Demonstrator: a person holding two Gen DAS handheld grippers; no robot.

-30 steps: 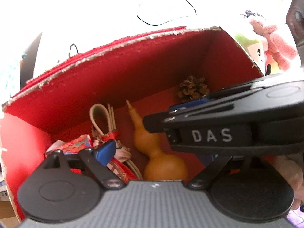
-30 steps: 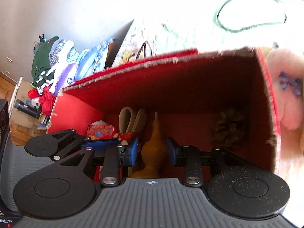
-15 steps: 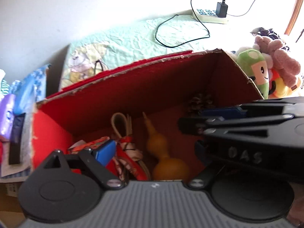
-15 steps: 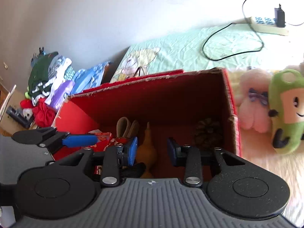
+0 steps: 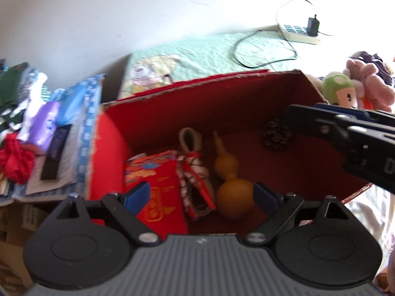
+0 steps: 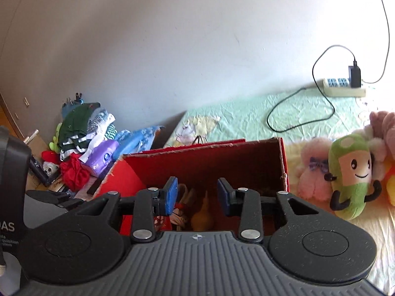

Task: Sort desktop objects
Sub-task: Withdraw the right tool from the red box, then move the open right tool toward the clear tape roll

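Pinecone (image 5: 276,135) in red box (image 5: 172,113): left wrist cam only.

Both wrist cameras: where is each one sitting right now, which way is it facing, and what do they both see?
Left wrist: above the red box's near edge, looking down at gourd, pine cone, red packet; own open jaws and the right gripper show.
Right wrist: higher, looking across the box toward wall and green plush toy; own open jaws show.
Shared: box, gourd, power strip.
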